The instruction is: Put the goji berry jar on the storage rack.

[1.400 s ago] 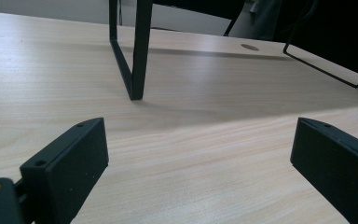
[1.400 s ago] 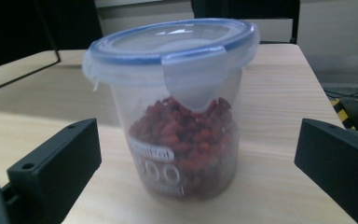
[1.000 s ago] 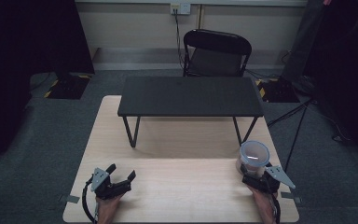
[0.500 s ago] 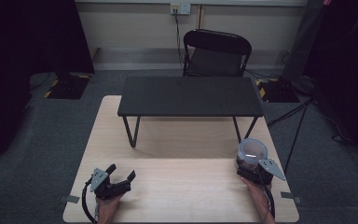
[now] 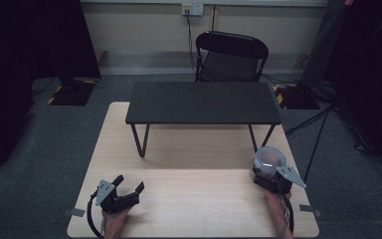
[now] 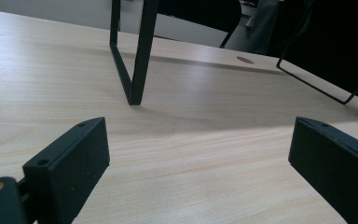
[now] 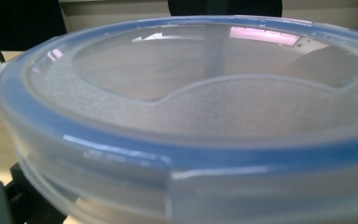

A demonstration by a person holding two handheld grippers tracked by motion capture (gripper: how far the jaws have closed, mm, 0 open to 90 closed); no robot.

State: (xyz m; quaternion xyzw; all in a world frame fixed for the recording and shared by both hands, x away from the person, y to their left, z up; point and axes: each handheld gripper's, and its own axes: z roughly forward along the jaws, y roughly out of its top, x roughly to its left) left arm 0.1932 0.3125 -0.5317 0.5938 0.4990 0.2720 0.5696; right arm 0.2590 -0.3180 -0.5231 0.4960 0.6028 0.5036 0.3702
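We see the left claw [image 5: 129, 190] spread wide over bare tabletop [image 5: 194, 199]; right claw [image 5: 263, 174] pinching the blue-rimmed lidded container [image 5: 269, 159].

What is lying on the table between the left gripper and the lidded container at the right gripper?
Nothing: in the high view the wooden table is bare between the left gripper and the container.
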